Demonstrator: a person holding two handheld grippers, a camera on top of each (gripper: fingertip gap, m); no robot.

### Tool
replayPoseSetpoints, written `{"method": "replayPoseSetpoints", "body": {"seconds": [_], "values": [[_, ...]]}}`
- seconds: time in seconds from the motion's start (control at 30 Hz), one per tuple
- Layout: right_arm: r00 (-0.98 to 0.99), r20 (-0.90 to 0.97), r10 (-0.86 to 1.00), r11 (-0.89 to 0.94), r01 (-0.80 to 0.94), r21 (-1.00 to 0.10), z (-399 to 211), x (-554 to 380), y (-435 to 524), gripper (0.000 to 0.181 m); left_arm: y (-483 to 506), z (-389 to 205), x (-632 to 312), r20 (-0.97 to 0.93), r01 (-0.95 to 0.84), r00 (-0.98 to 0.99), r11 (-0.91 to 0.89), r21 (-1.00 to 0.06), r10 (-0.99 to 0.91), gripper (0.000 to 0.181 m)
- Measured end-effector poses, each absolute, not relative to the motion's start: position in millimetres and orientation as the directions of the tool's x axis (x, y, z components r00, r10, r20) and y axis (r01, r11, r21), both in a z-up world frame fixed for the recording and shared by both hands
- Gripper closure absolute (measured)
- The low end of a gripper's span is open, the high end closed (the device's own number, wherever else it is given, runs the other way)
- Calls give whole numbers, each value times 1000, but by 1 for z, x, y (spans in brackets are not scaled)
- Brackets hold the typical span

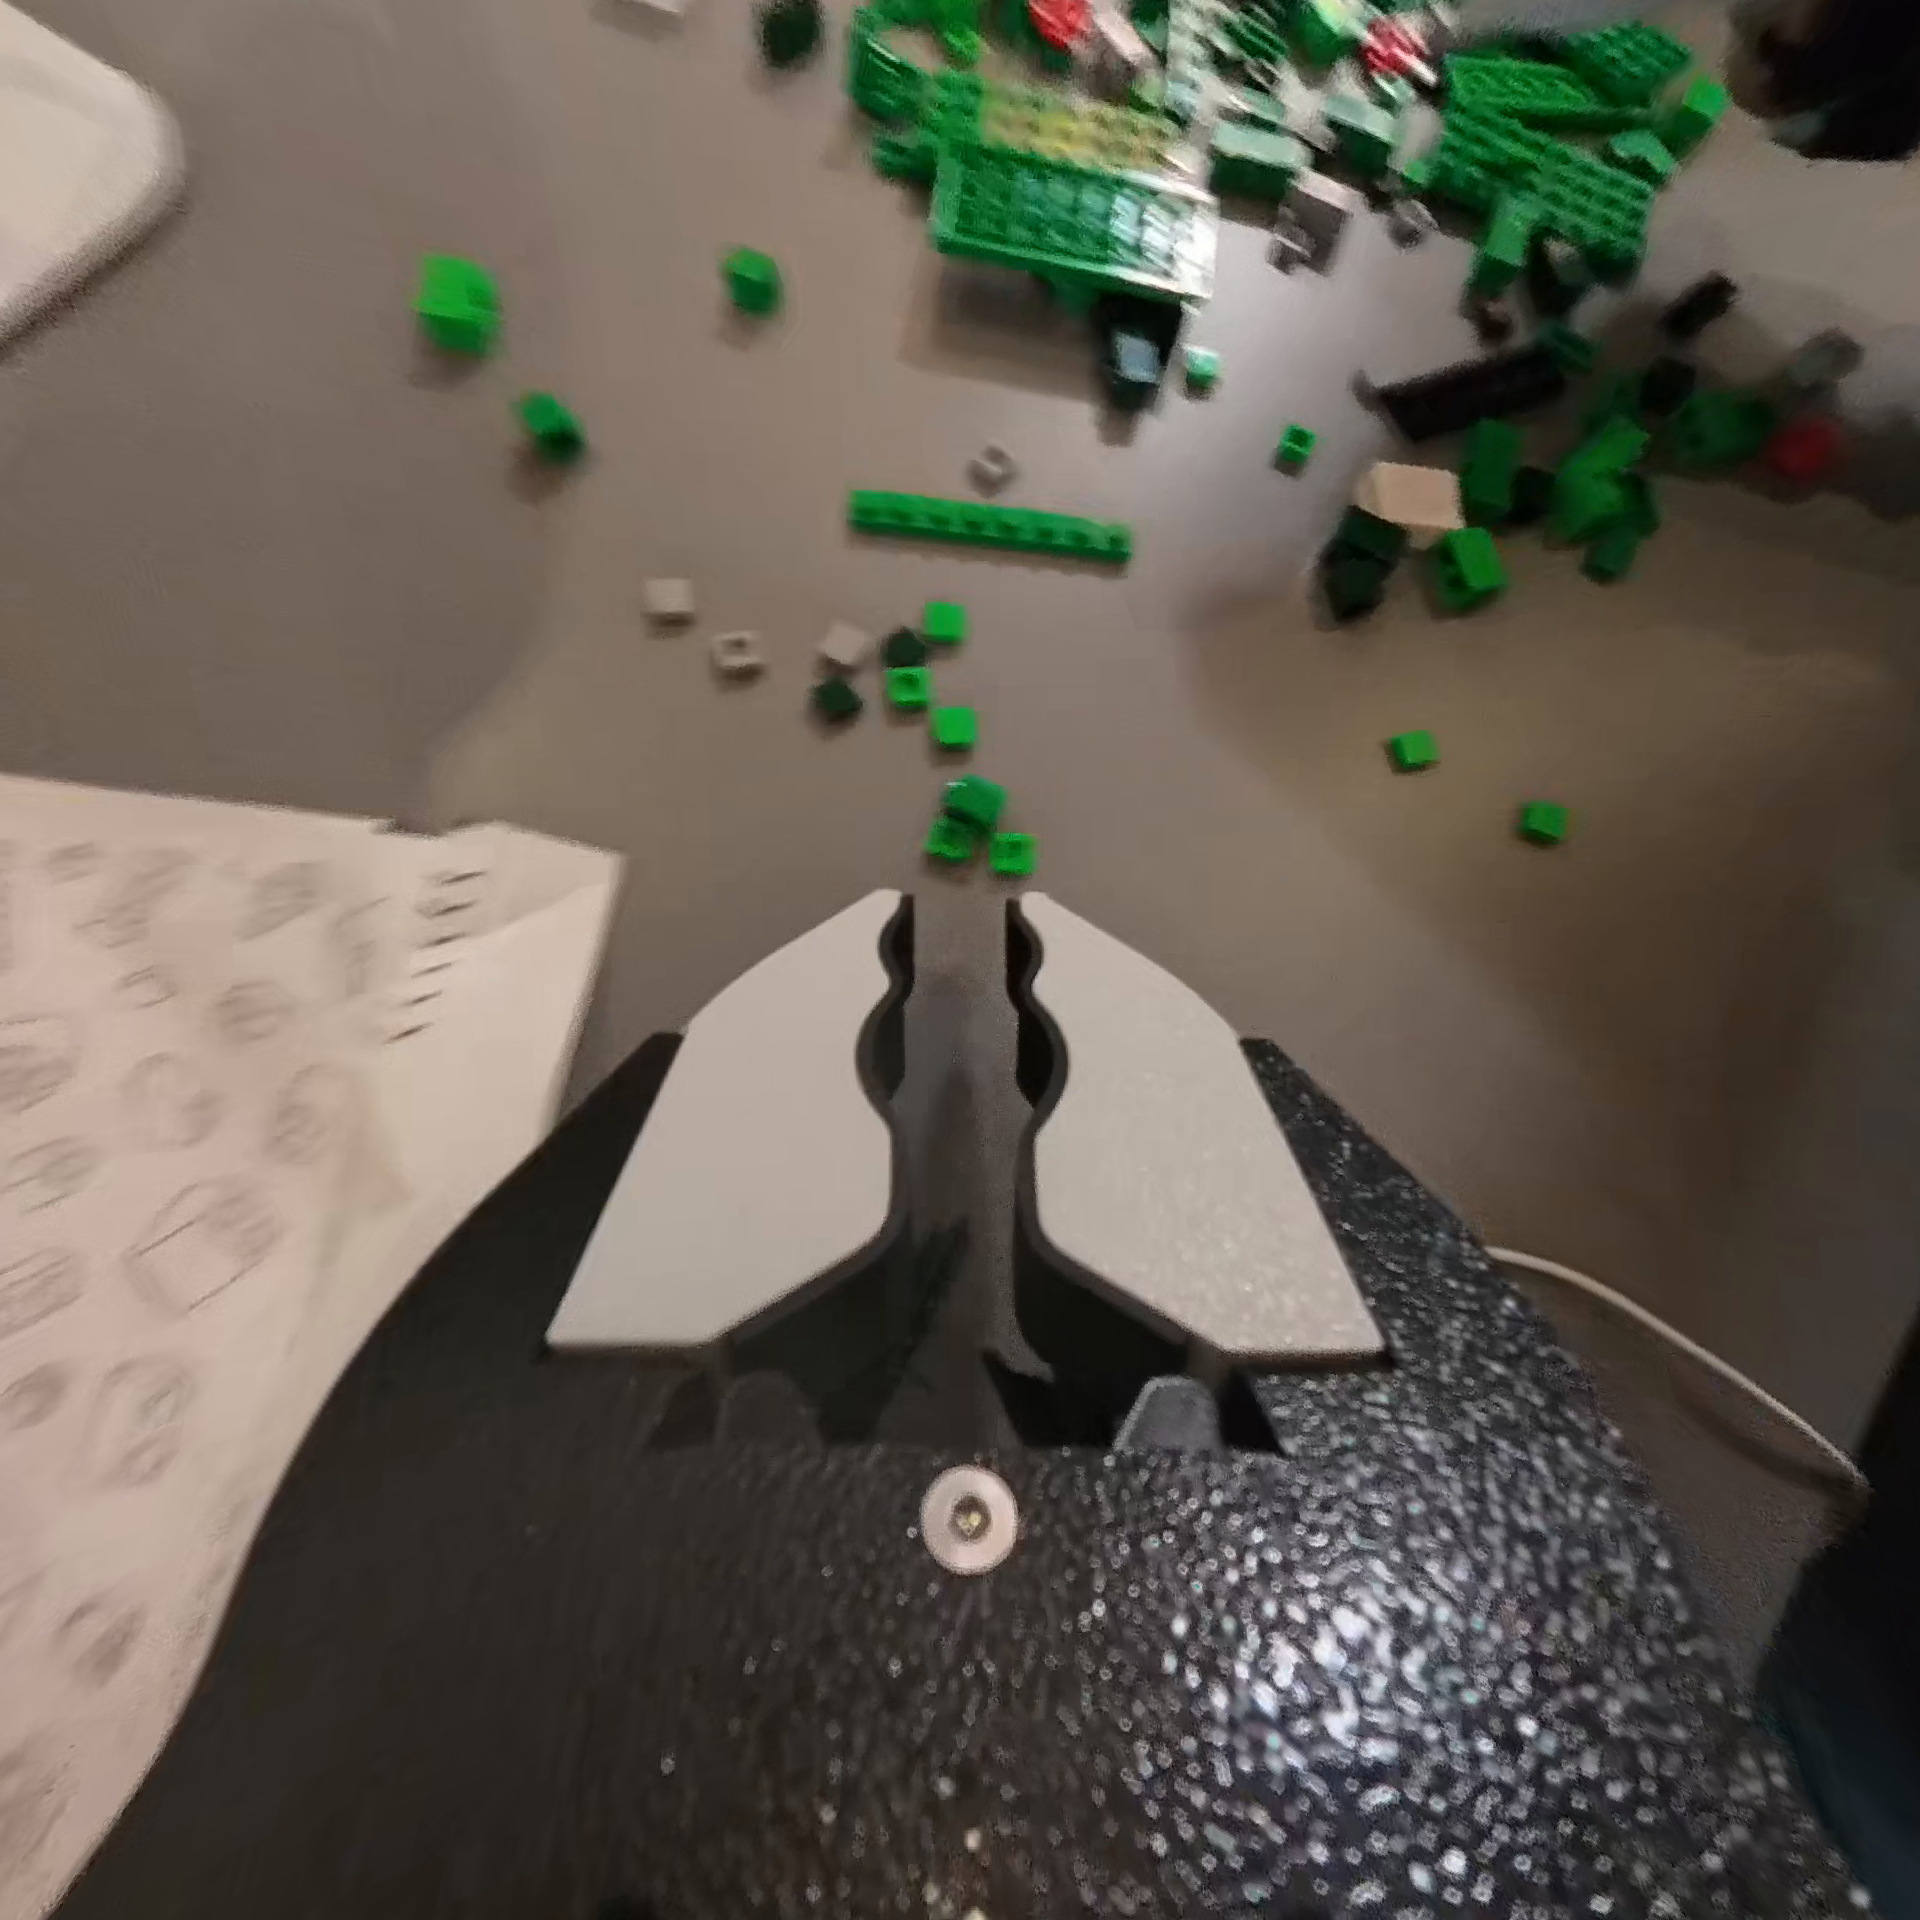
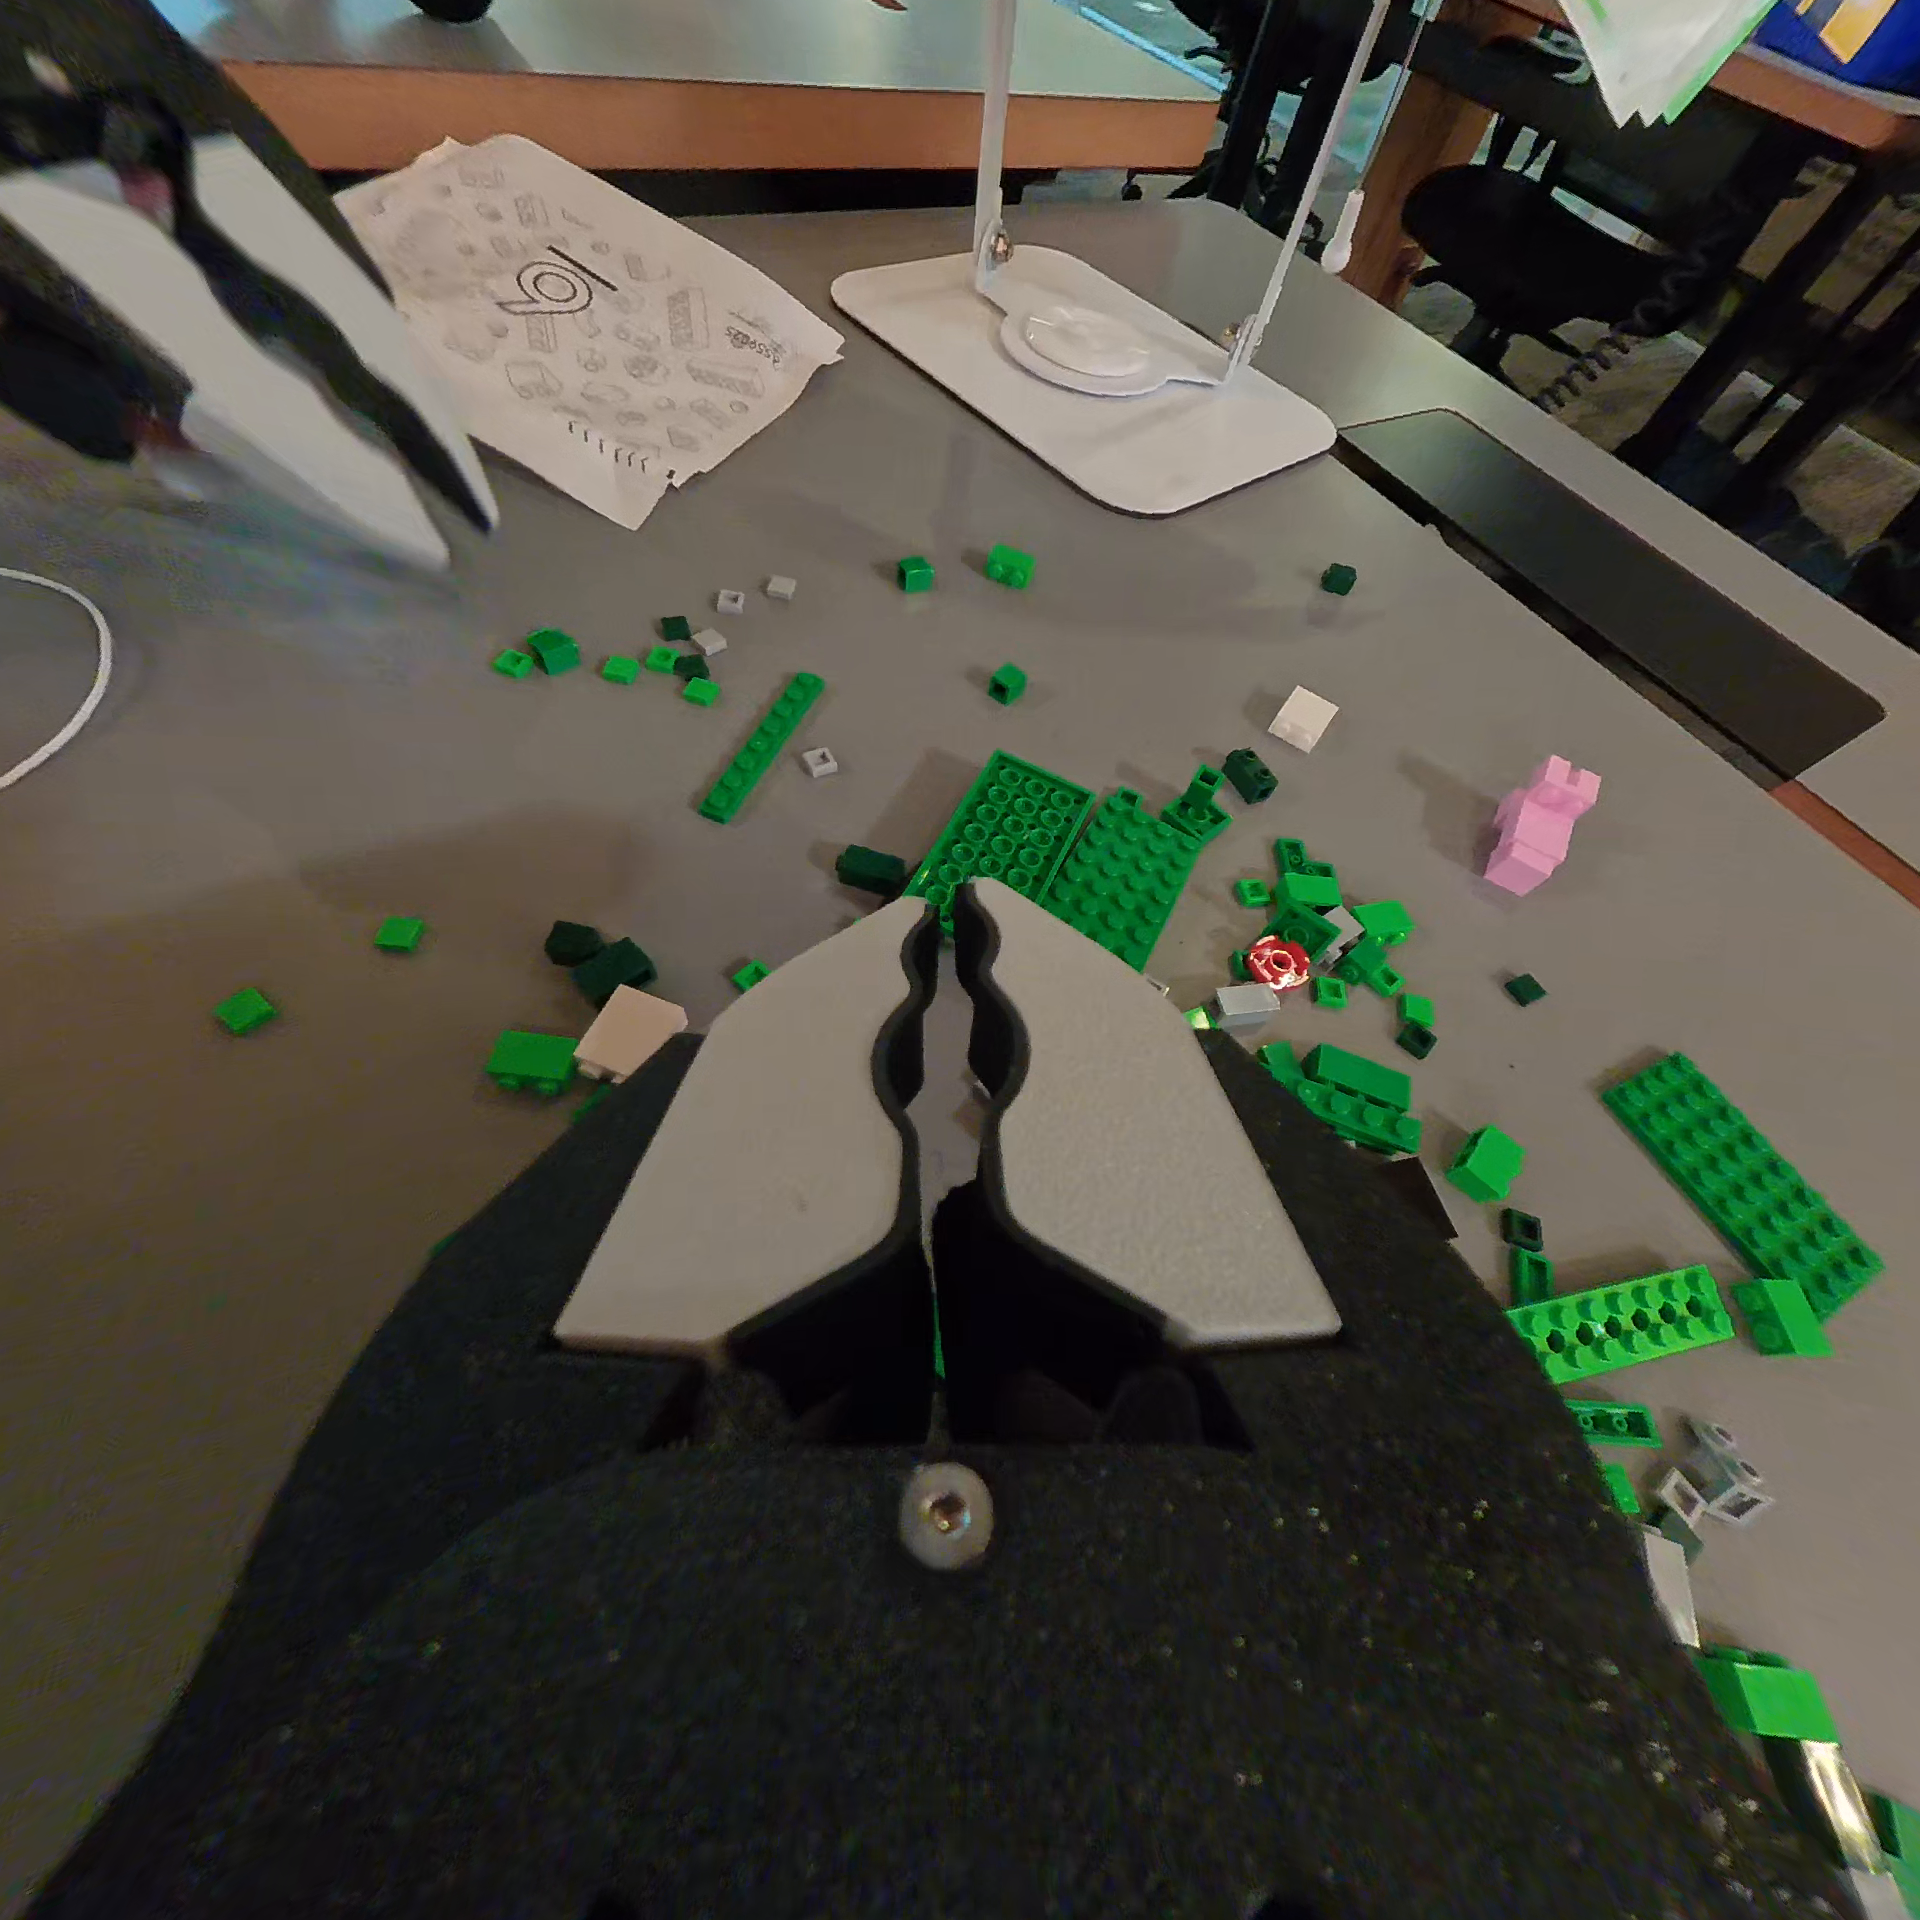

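My left gripper (image 1: 961, 904) hovers over a grey table (image 1: 312, 582), its jaws a little apart and empty. It is nearest to a small cluster of green bricks (image 1: 977, 816) just beyond its tips. A long green strip plate (image 1: 987, 528) lies farther on. My right gripper (image 2: 948, 899) is shut, its tips at the near edge of a large green studded plate (image 2: 1013, 821). I cannot tell whether it grips the plate. The left gripper also shows blurred at the upper left of the right wrist view (image 2: 468, 535). The strip plate shows there too (image 2: 764, 746).
Many green, grey and white bricks lie scattered on the table (image 2: 260, 790). A printed paper sheet (image 2: 603, 322) and a white lamp base (image 2: 1091, 384) sit at the far side. A pink brick figure (image 2: 1538, 826) stands at the right. A white cable (image 2: 73, 675) curves at the left. The grippers' ends are close to 20 cm from one another.
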State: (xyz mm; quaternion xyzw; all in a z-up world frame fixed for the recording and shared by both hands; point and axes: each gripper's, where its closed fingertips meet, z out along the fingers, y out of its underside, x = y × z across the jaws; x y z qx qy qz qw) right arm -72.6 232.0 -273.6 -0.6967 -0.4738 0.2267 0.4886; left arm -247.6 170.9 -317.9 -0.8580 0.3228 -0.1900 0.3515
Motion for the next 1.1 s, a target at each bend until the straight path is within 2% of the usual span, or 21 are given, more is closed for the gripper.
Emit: {"method": "replayPoseSetpoints", "body": {"seconds": [0.07, 0.13, 0.2, 0.3, 0.33, 0.37, 0.4, 0.47, 0.57, 0.7, 0.77, 0.93, 1.1], "values": [[450, 152, 880, -70, 438, -896, -273, -73, 232, 178, 179, -304, -272, 73, -353, 790, -549, -758, -609, 161], [451, 152, 880, -70, 439, -896, -274, -74, 232, 178, 180, -301, -296, 86, -312, 835, -596, -739, -544, 148], [450, 153, 880, -71, 443, -894, -274, -74, 232, 178, 179, -306, -324, -35, -385, 862, -609, -693, -505, 144], [451, 156, 879, -72, 447, -891, -275, -74, 232, 177, 172, -320, -356, -266, -564, 819, -626, -538, -508, 143], [453, 157, 878, -72, 449, -891, -276, -74, 232, 177, 168, -325, -361, -297, -595, 801, -637, -490, -520, 141], [455, 157, 877, -73, 449, -890, -276, -74, 233, 177, 167, -328, -362, -295, -603, 796, -643, -473, -529, 144], [456, 158, 876, -73, 450, -890, -276, -74, 233, 177, 167, -327, -359, -273, -597, 798, -640, -485, -538, 140], [459, 161, 874, -73, 451, -889, -276, -73, 234, 176, 168, -328, -365, -280, -599, 798, -652, -466, -533, 142], [461, 165, 872, -73, 456, -887, -276, -73, 234, 176, 170, -329, -375, -328, -636, 772, -655, -408, -544, 156], [459, 178, 870, -65, 464, -883, -277, -73, 234, 176, 169, -331, -374, -347, -663, 749, -643, -384, -565, 166], [441, 191, 877, -43, 468, -883, -276, -75, 231, 176, 170, -326, -374, -350, -645, 764, -638, -420, -542, 167], [354, 260, 898, 70, 469, -880, -272, -89, 218, 171, 177, -291, -371, -306, -521, 847, -565, -639, -435, 175], [271, 283, 920, 132, 465, -875, -268, -126, 200, 164, 177, -258, -369, -177, -373, 902, -503, -780, -395, 179]]}}
